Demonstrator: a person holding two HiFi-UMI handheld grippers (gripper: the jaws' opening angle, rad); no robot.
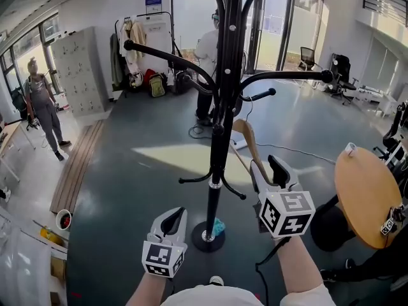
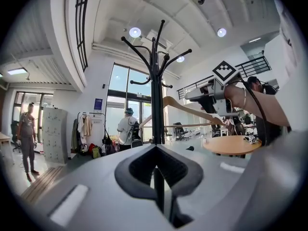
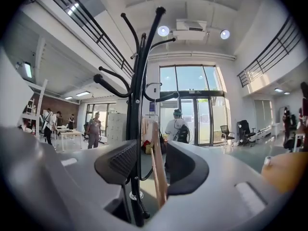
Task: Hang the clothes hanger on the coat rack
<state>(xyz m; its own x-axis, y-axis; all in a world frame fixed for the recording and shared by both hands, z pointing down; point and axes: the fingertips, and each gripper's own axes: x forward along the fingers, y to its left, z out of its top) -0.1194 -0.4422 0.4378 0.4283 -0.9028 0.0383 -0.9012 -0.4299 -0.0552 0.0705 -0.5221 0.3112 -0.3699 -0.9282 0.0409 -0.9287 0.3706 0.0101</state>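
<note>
clothes hanger [image 1: 250, 146]: pale wood, clamped at its lower end in the right gripper [image 1: 268, 171], jaws pinching the wood. slants up and to the left from those jaws toward the black pole of the coat rack [image 1: 220, 126] and ends close beside it; touching or apart, cannot tell. not hung on any of the rack's arms. in the right gripper view, shows as a thin upright strip of wood lying flush against one dark pad, with the pole just beside it and the curved arms fanning out overhead. left gripper [image 1: 171, 220]: lower down, left of the pole and near the rack's round base [image 1: 208, 236], jaws pressed together with nothing between them. looks up along the pole in its own view, with the coat rack [image 2: 155, 81] straight ahead, the clothes hanger [image 2: 187, 107] crossing the pole partway up and the right gripper at its far end. small teal object [image 1: 218, 226] just beside the base on the dark floor [image 1: 127, 171]. round desk [image 1: 366, 196] with a wooden top off to the right, apart from the right gripper. farther back, grey lockers [image 1: 80, 72] with a person in grey [image 1: 41, 101] standing near them, and another person in a white top [image 1: 207, 53] behind the rack.
</note>
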